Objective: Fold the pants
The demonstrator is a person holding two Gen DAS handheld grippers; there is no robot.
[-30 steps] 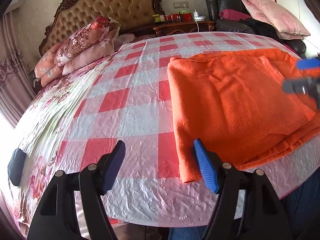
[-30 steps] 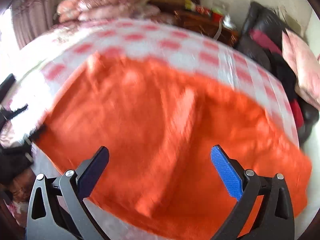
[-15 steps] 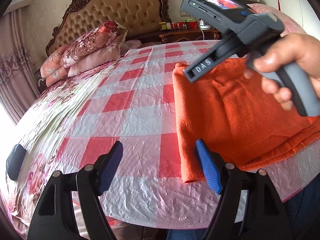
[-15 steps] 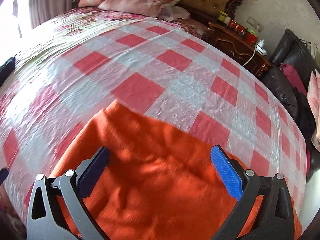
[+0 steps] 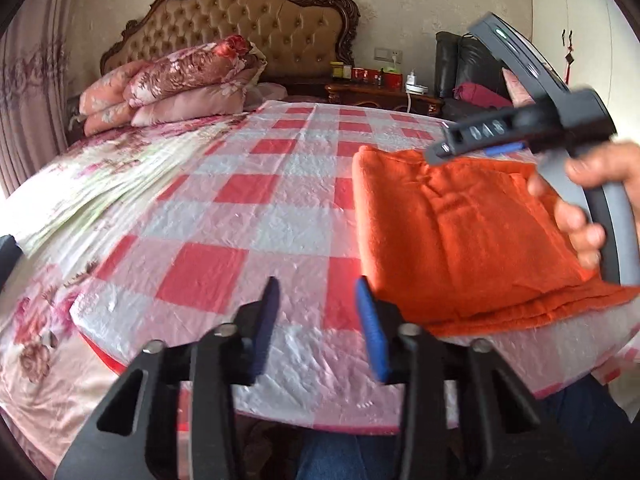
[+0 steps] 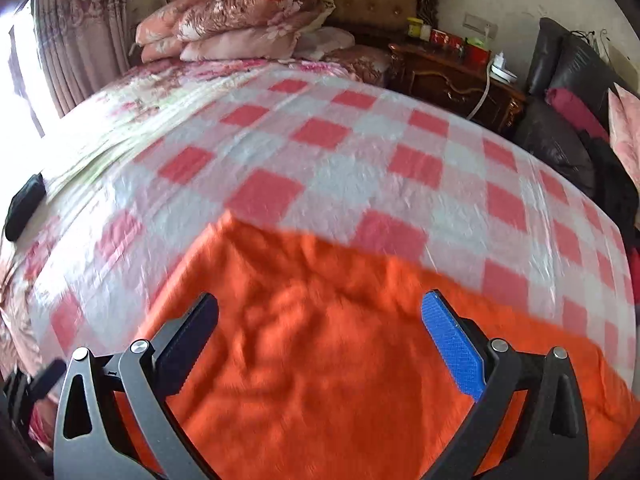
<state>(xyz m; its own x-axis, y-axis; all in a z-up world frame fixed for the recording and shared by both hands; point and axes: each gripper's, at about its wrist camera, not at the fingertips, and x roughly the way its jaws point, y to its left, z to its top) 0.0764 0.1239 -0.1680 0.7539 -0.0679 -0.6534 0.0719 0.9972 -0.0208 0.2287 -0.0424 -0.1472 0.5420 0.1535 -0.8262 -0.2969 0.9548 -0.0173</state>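
The orange pants (image 5: pixel 460 232) lie folded into a flat rectangle on the red-and-white checked sheet (image 5: pixel 240 208) near the bed's front right edge. My left gripper (image 5: pixel 316 300) is open and empty, low over the sheet just left of the pants' near corner. My right gripper (image 6: pixel 320 320) is open and empty, held above the pants (image 6: pixel 320 360). Its body and the hand holding it show in the left wrist view (image 5: pixel 560 128), over the pants' far right part.
Folded floral quilts (image 5: pixel 180 80) are stacked by the tufted headboard (image 5: pixel 248 28). A wooden nightstand (image 5: pixel 384 96) with jars stands at the back right, next to a dark sofa (image 6: pixel 568 92) with cushions. A black object (image 6: pixel 24 204) lies at the bed's left edge.
My left gripper's fingers have drawn closer together but remain open, and it has shifted left of the pants. My right gripper has pulled back and lifted slightly over the pants.
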